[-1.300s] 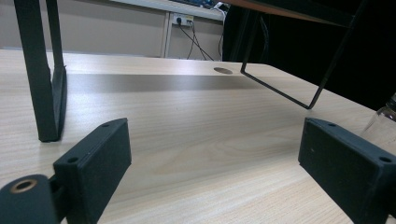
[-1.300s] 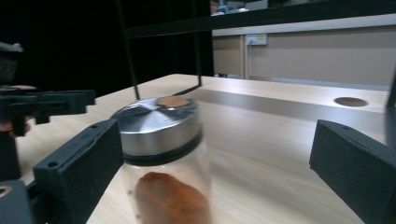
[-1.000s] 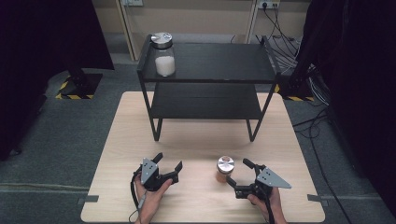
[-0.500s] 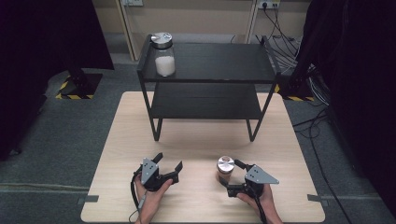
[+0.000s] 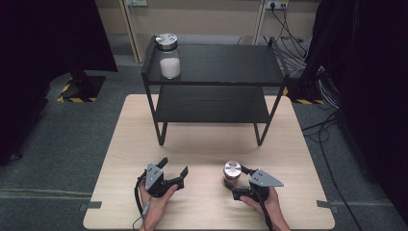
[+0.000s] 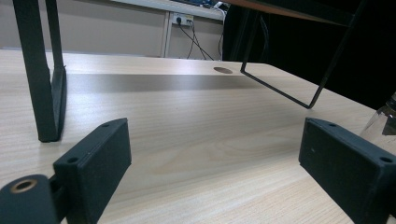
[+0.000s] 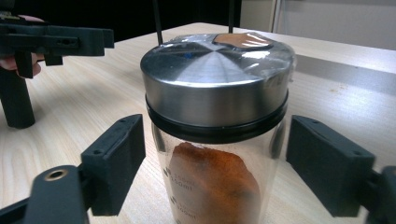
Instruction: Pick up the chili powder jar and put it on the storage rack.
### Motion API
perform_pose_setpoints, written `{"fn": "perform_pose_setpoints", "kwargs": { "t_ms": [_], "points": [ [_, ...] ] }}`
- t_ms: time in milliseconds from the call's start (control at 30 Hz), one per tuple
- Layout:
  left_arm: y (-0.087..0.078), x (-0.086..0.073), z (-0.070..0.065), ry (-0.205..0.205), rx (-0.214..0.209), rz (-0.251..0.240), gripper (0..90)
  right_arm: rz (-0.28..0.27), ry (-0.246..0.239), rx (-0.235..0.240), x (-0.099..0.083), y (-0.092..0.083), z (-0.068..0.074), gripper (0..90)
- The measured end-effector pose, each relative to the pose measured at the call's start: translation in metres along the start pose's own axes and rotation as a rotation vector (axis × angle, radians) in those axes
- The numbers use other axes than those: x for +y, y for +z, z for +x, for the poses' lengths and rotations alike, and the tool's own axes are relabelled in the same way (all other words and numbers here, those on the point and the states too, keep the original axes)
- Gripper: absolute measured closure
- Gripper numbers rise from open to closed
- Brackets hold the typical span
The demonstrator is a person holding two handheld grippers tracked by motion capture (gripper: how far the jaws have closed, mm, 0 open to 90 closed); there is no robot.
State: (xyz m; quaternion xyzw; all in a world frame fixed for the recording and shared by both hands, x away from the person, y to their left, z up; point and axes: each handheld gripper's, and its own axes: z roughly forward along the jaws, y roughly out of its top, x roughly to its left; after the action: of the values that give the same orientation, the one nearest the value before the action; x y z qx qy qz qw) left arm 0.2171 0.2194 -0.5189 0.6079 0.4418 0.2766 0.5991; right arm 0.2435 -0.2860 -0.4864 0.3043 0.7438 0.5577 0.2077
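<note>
A glass jar [image 5: 232, 174] with a steel lid and orange-brown powder stands on the wooden table [image 5: 202, 144] near its front edge. My right gripper [image 5: 236, 183] has it between its jaws. In the right gripper view the jar [image 7: 215, 93] sits between the two pads [image 7: 116, 158], which have just been closing and stand close to the glass with a thin gap still showing. My left gripper [image 5: 174, 166] rests to the left of the jar, open with nothing between its pads [image 6: 100, 158]. A sliver of the jar [image 6: 385, 119] shows at the right edge of the left gripper view.
A black two-tier shelf rack [image 5: 216, 82] stands at the back of the table. A second jar with white powder [image 5: 169, 57] sits on its top tier at the left. The rack's leg [image 6: 44, 93] is close ahead of my left gripper.
My right gripper has slid left up to the jar, so the jar now stands between its jaws, and the jaws have narrowed. The left gripper has not moved.
</note>
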Motion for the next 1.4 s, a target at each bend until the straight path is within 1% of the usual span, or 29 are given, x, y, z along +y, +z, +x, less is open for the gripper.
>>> {"fn": "perform_pose_setpoints", "kwargs": {
  "t_ms": [267,300,433,767,900,1067,1233,1400],
  "points": [
    [0.000,0.000,0.000,0.001,0.000,0.002,8.6,0.032,-0.003,-0.006,0.006,0.003,0.001,29.5],
    [0.000,0.000,0.000,0.000,0.000,0.001,8.5,0.030,-0.009,-0.009,0.006,0.003,0.002,31.0],
    [0.000,0.000,0.000,0.000,0.000,0.001,8.4,0.023,-0.037,-0.022,0.004,0.003,0.006,31.8],
    [0.000,0.000,0.000,-0.001,0.000,0.000,8.5,0.016,-0.062,-0.025,0.003,0.002,0.007,32.2],
    [0.000,0.000,-0.001,0.004,0.001,0.002,8.4,-0.012,-0.057,-0.036,-0.001,0.002,0.009,32.2],
    [0.000,0.000,0.000,-0.001,0.000,-0.001,8.4,-0.042,-0.058,-0.054,-0.002,-0.001,0.011,32.2],
    [0.000,0.000,0.000,0.001,0.001,-0.001,8.4,-0.090,-0.057,-0.086,-0.002,-0.007,0.015,32.2],
    [-0.001,-0.001,0.000,-0.003,0.002,-0.003,8.5,-0.114,-0.050,-0.128,0.001,-0.011,0.020,32.2]
  ]
}}
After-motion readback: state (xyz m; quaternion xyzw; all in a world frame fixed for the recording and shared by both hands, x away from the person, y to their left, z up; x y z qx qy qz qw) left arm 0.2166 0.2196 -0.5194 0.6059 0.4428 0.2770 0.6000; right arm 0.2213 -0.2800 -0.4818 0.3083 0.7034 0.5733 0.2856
